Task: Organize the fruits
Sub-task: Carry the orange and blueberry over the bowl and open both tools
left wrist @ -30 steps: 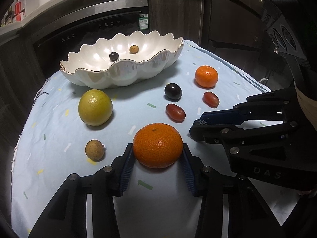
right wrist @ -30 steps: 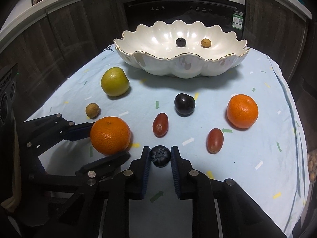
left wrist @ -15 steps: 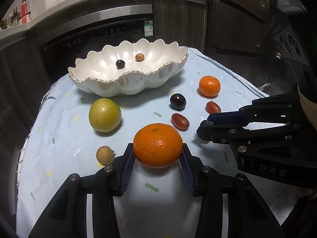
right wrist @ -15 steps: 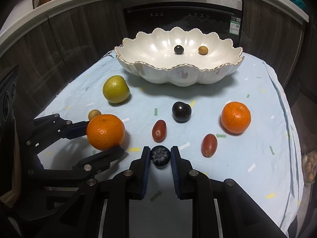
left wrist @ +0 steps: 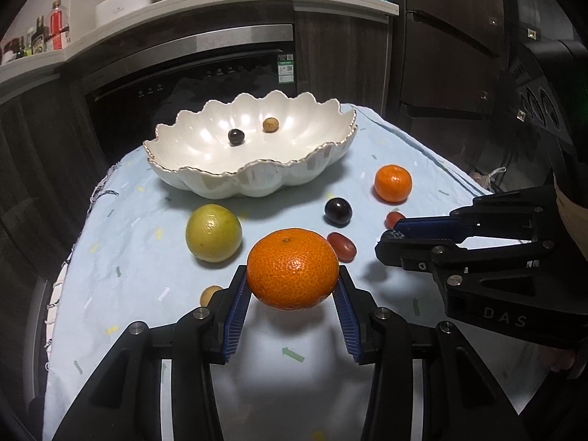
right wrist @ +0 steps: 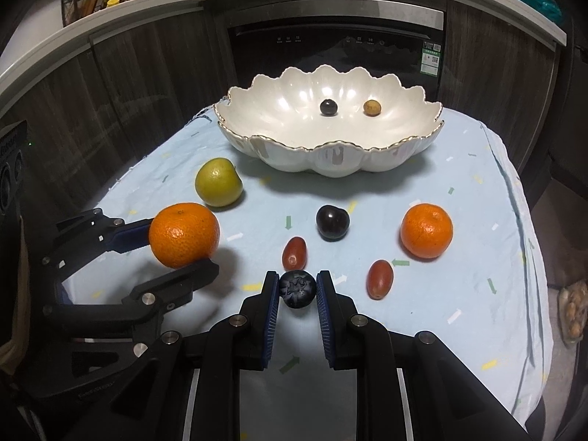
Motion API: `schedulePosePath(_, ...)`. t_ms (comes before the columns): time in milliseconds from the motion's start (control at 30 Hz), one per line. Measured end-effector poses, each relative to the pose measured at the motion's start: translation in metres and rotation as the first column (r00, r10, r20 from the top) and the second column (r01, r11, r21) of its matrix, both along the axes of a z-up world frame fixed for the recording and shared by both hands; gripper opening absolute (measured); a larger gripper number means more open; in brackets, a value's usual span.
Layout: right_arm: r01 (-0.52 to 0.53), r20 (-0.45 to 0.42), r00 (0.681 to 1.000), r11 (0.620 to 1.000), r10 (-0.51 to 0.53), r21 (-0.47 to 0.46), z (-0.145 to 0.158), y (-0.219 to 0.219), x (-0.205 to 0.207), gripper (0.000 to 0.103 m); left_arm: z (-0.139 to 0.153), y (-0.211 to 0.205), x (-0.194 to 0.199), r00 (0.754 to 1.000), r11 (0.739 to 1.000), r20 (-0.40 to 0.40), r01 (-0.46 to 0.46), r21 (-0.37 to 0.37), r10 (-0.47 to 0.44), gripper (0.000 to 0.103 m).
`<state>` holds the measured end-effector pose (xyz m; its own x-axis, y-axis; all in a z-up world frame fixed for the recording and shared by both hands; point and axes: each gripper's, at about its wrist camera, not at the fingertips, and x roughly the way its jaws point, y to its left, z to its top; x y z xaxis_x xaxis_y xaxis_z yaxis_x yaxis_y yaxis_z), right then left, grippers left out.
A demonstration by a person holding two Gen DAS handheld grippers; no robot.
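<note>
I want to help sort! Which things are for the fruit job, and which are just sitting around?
For the job: big orange, blueberry, white bowl, green citrus, small orange, dark plum.

Just around: bottles, oven, tablecloth.

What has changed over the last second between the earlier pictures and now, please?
Both grippers have risen off the pale blue tablecloth with their loads: the left gripper lifted the large orange mandarin, and the right gripper lifted the small dark blueberry. Both grips stayed shut. The white scalloped bowl, its two small fruits and the other fruit on the cloth stayed put.
</note>
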<state>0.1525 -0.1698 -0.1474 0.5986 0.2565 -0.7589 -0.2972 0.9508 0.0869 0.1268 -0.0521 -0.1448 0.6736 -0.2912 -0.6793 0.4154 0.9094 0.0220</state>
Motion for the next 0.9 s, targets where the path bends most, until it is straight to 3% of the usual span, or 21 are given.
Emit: schedulePosePath(900, 0.024, 0.082, 0.996, 1.0, -0.025, 0.01, 0.033, -0.005, 0.014, 0.022, 0.039, 0.015, 0.02, 0.996, 0.996, 0.046, -0.08, -0.035, 0.081, 0.045)
